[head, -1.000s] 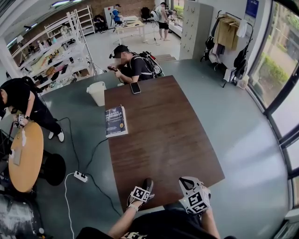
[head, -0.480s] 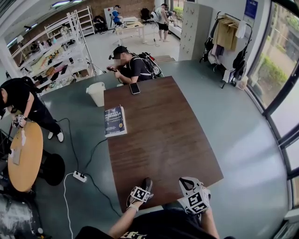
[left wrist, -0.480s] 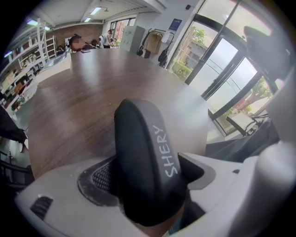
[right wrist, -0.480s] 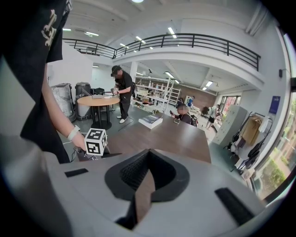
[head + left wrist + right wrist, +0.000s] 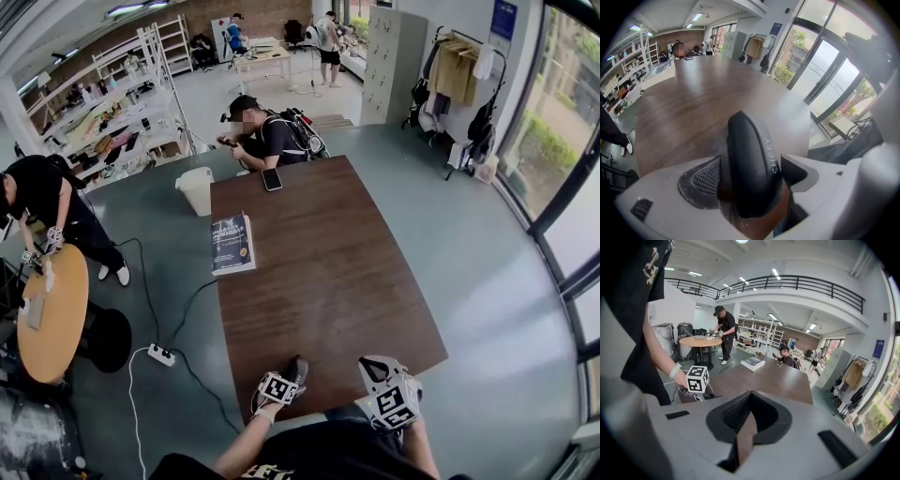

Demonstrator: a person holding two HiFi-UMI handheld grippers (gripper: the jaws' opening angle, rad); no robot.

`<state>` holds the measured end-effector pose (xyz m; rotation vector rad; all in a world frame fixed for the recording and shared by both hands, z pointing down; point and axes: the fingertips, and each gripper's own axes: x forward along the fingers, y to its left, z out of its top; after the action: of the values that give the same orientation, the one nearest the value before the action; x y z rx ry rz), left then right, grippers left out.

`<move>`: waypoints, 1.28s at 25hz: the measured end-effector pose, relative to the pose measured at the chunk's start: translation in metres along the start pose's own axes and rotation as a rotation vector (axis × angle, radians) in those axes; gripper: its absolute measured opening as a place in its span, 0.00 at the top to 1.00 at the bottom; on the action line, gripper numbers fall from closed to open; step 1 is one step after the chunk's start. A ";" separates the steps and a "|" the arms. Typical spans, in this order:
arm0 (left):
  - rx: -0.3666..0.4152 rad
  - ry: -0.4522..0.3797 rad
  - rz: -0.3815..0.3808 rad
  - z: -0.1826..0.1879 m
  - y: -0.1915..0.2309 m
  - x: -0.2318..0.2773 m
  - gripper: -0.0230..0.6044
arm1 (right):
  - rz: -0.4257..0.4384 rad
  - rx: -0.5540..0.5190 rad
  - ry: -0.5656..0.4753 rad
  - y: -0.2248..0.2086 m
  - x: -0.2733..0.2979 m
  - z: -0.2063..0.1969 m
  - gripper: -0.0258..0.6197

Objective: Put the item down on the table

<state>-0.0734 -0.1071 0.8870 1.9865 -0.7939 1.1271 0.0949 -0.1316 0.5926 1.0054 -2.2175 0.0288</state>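
**Head view.** Brown table [image 5: 328,262]; blue book [image 5: 232,243] and phone [image 5: 272,177] lie toward its far end. The left gripper [image 5: 292,373] is at the near edge, with the dark item [image 5: 297,366] projecting from it over the wood. Change over the last second: a slight drift to the left, nothing more. Judged: the put-down has not happened. The right gripper [image 5: 380,367] idles just beside it.

**Left gripper view.** The left gripper [image 5: 750,187] is clenched on the item [image 5: 750,159], a black rounded oblong with white lettering, held on edge. The table [image 5: 693,103] stretches beyond. Contact with the wood cannot be told.

**Right gripper view.** The right gripper [image 5: 747,427] has its jaws drawn together on nothing. The table [image 5: 773,378] lies ahead.
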 end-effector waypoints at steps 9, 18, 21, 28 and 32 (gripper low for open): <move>-0.008 -0.130 0.021 0.025 -0.007 -0.036 0.35 | 0.017 -0.027 -0.018 0.006 -0.004 0.002 0.98; -0.038 -0.287 0.015 0.060 -0.014 -0.077 0.36 | 0.023 -0.043 -0.032 0.010 -0.007 0.005 0.98; -0.050 -0.346 0.013 0.074 -0.017 -0.094 0.44 | 0.026 -0.049 -0.026 0.012 -0.007 0.005 0.98; -0.061 -0.447 0.019 0.093 -0.017 -0.124 0.67 | 0.040 -0.047 -0.032 0.016 -0.005 0.005 0.98; -0.053 -0.501 0.039 0.097 -0.013 -0.140 0.84 | 0.039 -0.060 -0.036 0.018 -0.002 0.006 0.98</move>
<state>-0.0799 -0.1556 0.7238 2.2450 -1.1038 0.6187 0.0802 -0.1194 0.5911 0.9372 -2.2565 -0.0387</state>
